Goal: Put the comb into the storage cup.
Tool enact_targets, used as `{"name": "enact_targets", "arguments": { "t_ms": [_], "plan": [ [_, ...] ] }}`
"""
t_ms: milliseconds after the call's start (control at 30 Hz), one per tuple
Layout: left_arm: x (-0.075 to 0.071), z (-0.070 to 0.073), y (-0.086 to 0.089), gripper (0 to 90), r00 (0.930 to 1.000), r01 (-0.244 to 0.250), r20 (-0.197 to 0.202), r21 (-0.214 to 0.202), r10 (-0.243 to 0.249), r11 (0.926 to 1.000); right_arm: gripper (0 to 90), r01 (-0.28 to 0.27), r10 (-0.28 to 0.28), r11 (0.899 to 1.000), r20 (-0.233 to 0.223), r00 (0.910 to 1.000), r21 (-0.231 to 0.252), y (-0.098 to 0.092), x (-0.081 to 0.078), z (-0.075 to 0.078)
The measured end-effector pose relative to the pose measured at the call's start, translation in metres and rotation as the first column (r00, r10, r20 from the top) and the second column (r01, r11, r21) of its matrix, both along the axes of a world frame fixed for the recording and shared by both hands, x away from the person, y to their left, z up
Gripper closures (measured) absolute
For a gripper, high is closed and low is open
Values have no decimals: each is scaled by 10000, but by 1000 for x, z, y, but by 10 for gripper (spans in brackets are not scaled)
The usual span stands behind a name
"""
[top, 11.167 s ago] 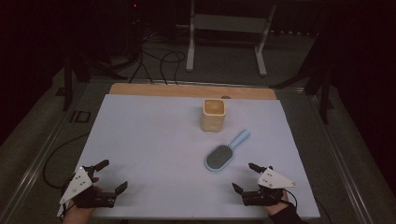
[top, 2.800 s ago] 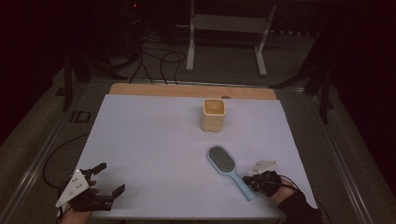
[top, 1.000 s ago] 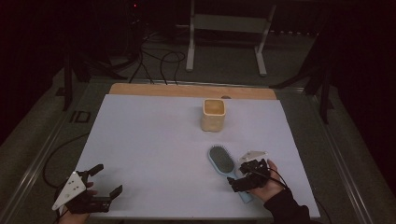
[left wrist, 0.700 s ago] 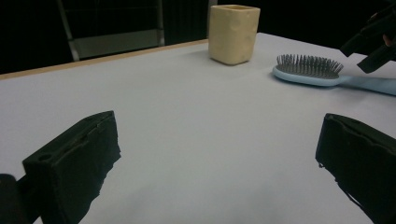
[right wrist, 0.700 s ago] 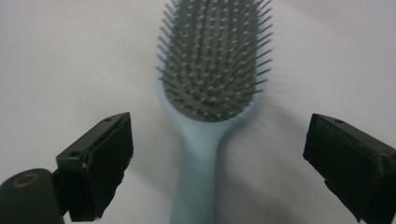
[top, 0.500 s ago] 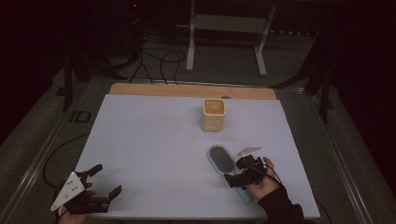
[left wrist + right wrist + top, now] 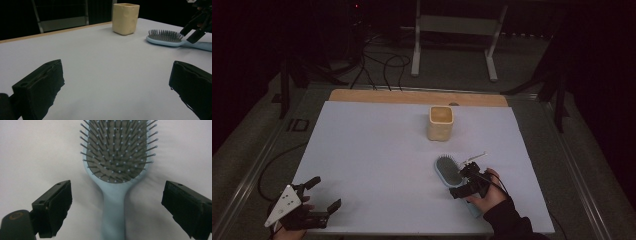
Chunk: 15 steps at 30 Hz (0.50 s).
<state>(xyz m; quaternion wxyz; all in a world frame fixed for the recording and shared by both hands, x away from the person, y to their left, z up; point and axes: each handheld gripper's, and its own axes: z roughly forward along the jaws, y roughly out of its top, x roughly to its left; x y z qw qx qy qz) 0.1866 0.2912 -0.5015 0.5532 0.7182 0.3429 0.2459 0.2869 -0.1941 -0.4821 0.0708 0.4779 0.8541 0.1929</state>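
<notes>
Overhead table [image 7: 377, 150] (close, shared hairbrush [image 7: 115, 170])

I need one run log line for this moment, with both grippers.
left gripper: open, idle at near left | right gripper: open, jaws astride hairbrush handle, not closed | cup: upright, far centre

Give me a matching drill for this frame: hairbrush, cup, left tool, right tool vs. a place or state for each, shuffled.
Things:
1. hairbrush
2. cup
3. left tool
4. right tool

Places or states:
A. open, low at the table's near left corner
B. upright, toward the far edge of the table
C. open, jaws on either side of the brush handle
D. lying flat, bristles up

Pairs: 1-D, 2-B, 3-A, 4-C
</notes>
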Motion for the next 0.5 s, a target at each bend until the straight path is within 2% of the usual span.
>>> {"name": "enact_targets", "arguments": {
  "t_ms": [67, 200, 233, 333, 400, 500],
  "plan": [
    [0, 0, 0, 0, 10000, -14, 4, 4, 14, 10000, 95, -6, 6, 10000, -96, 10000, -31, 1, 0, 0],
    [0, 0, 0, 0, 10000, -30, -1, -3, 30, 10000, 106, -17, 8, 9992, -236, 9997, -399, 4, 0, -1],
    [0, 0, 0, 0, 10000, -28, 1, 7, 28, 10000, 139, -9, -2, 9992, -265, 9996, -411, 5, 0, 0],
    [0, 0, 0, 0, 10000, -1, -6, 19, 1, 10000, 161, -51, 33, 9986, -327, 9995, -528, 6, 0, 0],
    [0, 0, 0, 0, 10000, 13, -6, -4, -13, 10000, 224, -108, 83, 9980, -399, 9992, -625, 7, 1, 0],
    [0, 0, 0, 0, 10000, -1, -12, -48, 1, 10000, 247, -135, 95, 9973, -553, 9984, -728, 9, 1, -1]
  ]
}}
